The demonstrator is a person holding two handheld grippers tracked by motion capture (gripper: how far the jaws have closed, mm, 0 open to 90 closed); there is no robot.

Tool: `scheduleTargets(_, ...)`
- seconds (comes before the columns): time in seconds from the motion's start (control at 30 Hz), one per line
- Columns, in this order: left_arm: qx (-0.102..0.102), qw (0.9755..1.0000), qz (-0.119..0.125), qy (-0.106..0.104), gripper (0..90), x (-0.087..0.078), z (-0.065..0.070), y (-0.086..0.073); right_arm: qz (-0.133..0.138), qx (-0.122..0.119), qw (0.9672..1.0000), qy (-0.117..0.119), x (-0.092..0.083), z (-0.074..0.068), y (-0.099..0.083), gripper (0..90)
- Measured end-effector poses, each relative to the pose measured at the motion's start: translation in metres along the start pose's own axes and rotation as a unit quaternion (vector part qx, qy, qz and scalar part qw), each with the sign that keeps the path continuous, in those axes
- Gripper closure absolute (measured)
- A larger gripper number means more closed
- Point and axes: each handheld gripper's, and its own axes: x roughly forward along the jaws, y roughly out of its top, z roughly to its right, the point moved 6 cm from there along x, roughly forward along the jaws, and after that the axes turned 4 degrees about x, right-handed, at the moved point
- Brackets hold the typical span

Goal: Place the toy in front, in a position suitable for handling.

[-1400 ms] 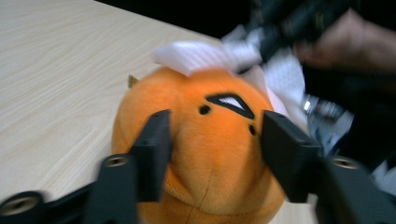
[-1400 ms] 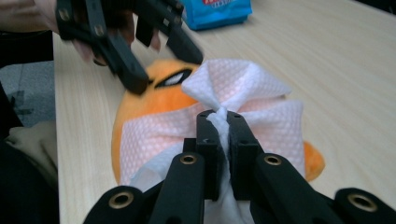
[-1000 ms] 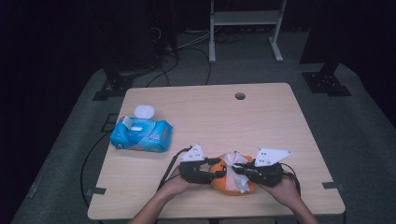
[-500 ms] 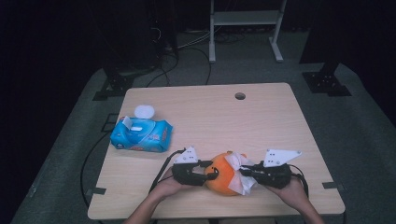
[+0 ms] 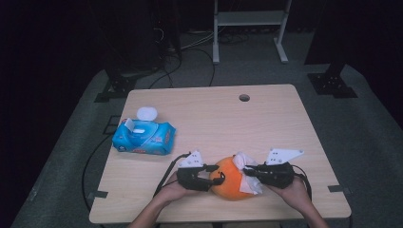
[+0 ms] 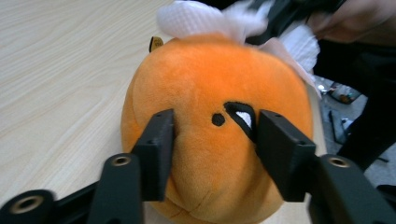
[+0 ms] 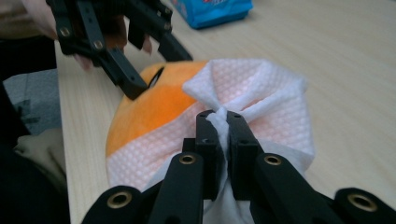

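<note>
The left tool (image 5: 216, 178) grips the orange plush toy (image 5: 228, 178) at the lower centre of the high view, near the desk's (image 5: 266, 128) front edge; its jaws have just been opening slightly, pads against the plush. The right tool (image 5: 251, 172) pinches a white wipe (image 7: 261, 98) draped over the toy. A blue wipes pack (image 5: 144, 136) lies well apart, at left.

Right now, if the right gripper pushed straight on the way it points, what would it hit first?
The right gripper, shut on the white wipe, points at the orange plush toy. It would press the wipe into the toy first; beyond that stands the left gripper, though depth is hard to judge.
</note>
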Motion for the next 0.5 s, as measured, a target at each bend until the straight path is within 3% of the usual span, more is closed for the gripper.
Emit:
scheduleTargets(0.17,-0.018,0.9997,0.017,0.008,19.1,0.000,-0.004,0.011,-0.018,-0.021,0.9995,0.017,0.004,-0.006,-0.004,84.8)
scheduleTargets(0.3,-0.018,0.9998,0.002,0.000,16.2,0.013,-0.002,0.007,-0.024,-0.029,0.9990,0.025,0.005,-0.008,-0.004,84.6)
scheduleTargets(0.33,-0.018,0.9998,0.001,-0.001,17.3,0.014,-0.002,0.006,-0.025,-0.030,0.9990,0.023,0.005,-0.007,-0.004,84.6)
scheduleTargets(0.4,-0.007,0.9999,0.001,0.007,29.0,0.013,-0.001,0.006,-0.024,-0.021,0.9993,0.019,0.004,-0.004,-0.003,84.6)
scheduleTargets(0.43,0.013,0.9997,0.003,0.021,38.0,0.012,0.000,0.006,-0.021,-0.017,0.9995,0.016,0.003,-0.003,-0.002,84.7)
scheduleTargets(0.5,0.034,0.9982,0.014,0.048,51.5,0.010,0.000,0.010,-0.007,-0.011,0.9999,0.010,0.000,0.000,0.005,84.8)
